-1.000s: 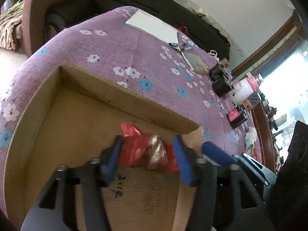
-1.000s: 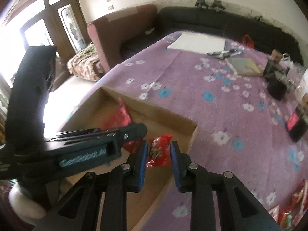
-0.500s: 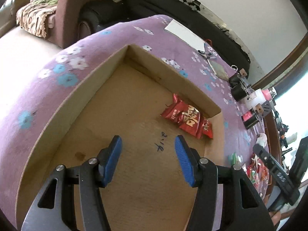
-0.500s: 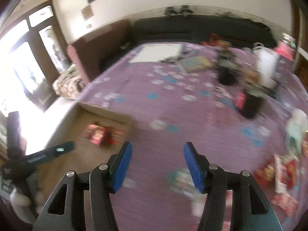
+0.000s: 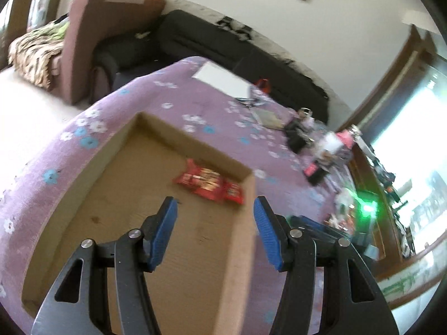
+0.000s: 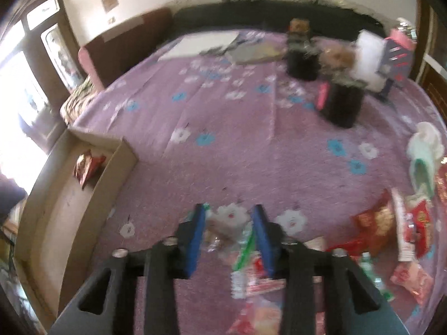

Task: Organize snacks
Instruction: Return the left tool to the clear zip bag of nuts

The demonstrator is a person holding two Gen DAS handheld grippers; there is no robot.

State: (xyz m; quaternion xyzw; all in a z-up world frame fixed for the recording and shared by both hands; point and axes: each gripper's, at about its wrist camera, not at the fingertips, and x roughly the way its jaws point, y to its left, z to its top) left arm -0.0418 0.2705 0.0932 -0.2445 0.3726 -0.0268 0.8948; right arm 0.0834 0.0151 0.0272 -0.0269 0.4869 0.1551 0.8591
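Left tongs (image 5: 215, 233) hang wide and empty over the cardboard box (image 5: 237, 265); right tongs (image 6: 228, 233) have just been closing around a clear snack packet (image 6: 227, 223) on the tabletop (image 6: 237, 128).

— How many boxes are on the table?
— One cardboard box (image 5: 156, 251). Inside it I count two red snack packets (image 5: 208, 182), touching each other at one corner.
— And outside the box?
— A heap of snack packets (image 6: 385, 231) lies on the purple cloth; they overlap and are blurred, so I cannot count them exactly. It is surely more than five.
— Other things?
— Two black containers (image 6: 340, 102), one white sheet (image 5: 222, 79), one flat book (image 5: 268, 117), one pale green cloth (image 6: 423, 156).
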